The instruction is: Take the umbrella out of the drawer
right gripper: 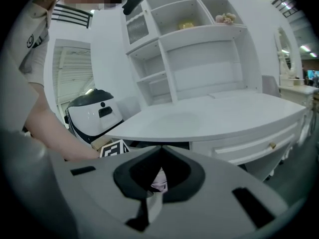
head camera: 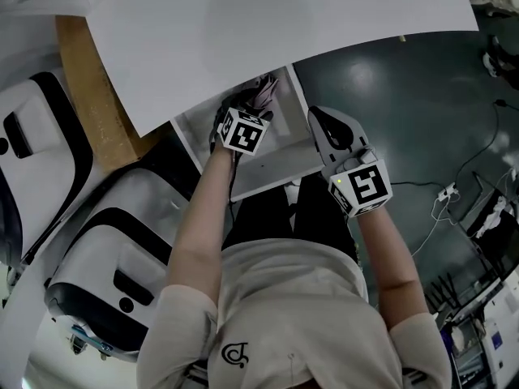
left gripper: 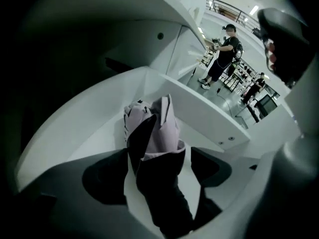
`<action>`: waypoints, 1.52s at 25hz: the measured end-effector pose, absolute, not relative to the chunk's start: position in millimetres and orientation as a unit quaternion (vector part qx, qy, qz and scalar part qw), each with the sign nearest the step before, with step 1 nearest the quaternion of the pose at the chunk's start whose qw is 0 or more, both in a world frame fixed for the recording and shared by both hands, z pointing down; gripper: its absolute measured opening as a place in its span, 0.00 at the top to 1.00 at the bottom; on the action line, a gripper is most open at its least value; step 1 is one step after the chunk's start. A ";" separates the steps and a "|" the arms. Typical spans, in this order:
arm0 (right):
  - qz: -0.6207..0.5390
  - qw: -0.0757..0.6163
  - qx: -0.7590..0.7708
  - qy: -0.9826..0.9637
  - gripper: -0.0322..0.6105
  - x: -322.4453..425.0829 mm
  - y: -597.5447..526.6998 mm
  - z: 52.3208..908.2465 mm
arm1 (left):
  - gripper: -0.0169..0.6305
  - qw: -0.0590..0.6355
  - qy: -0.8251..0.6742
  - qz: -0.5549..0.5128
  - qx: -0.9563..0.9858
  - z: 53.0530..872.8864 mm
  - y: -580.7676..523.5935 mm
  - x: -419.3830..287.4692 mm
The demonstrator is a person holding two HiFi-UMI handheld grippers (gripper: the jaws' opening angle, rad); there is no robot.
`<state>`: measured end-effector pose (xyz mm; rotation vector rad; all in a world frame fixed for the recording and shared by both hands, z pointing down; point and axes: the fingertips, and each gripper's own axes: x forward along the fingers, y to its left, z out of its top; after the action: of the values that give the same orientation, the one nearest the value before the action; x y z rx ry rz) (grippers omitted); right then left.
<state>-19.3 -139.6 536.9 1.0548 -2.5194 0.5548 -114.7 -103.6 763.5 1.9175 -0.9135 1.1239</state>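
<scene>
left gripper (head camera: 253,112): in its own view i read the jaws clamped on the umbrella (left gripper: 159,128), a dark pad on either side of the umbrella's dark lower section, with the pale lilac folded canopy standing up past the jaw tips. the marker cube (head camera: 243,132) faces the head camera. umbrella: inside the open drawer (head camera: 280,148), near its back, under the edge of the white desk top (head camera: 268,31); i cannot tell whether it touches the drawer floor. right gripper (head camera: 324,120): jaw tips pressed together on nothing, as its own view shows; only a sliver of lilac fabric is visible through the gap beneath the tips. in the head view it sits just beside the drawer's right wall, outside the drawer, over the dark floor (head camera: 405,79). surroundings: white-and-black rounded casings (head camera: 105,258) lie to the person's left; a white shelving unit (right gripper: 199,49) rises behind the desk in the right gripper view; two people (left gripper: 222,54) stand far off in the left gripper view.
</scene>
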 end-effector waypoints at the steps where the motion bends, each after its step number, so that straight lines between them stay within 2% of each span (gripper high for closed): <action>1: 0.199 0.175 0.376 -0.888 0.94 -16.6 -139.7 538.9 | 0.36 0.356 -0.351 0.447 0.742 768.9 -103.5 -115.2; 10: 0.222 0.193 0.395 -0.870 0.94 0.9 -139.3 556.1 | 0.37 0.360 -0.405 0.444 0.714 792.0 -120.0 -120.3; 14: 0.224 0.194 0.397 -0.869 0.94 4.1 -139.2 558.1 | 0.43 0.335 -0.415 0.466 0.706 795.0 -121.0 -122.1; 20: 0.231 0.198 0.404 -0.863 0.94 9.6 -136.1 564.6 | 0.51 0.333 -0.415 0.470 0.705 793.4 -120.4 -121.8; 23: 0.233 0.206 0.411 -0.857 0.94 9.5 -137.2 568.4 | 0.59 0.343 -0.419 0.466 0.700 793.9 -116.9 -125.9; 25: 0.238 0.203 0.409 -0.857 0.94 8.0 -137.2 566.4 | 0.61 0.355 -0.412 0.466 0.698 793.3 -110.9 -127.5; 31: 0.236 0.193 0.398 -0.865 0.94 6.2 -141.7 553.1 | 0.63 0.407 -0.387 0.468 0.682 787.3 -82.7 -127.1; 38: 0.226 0.184 0.393 -0.872 0.94 2.4 -146.6 533.5 | 0.63 0.412 -0.372 0.470 0.686 758.9 -69.9 -126.5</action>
<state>2.4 -146.6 533.5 1.1084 -2.4589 0.6387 -126.5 -69.9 758.9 1.7263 -0.9351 1.1837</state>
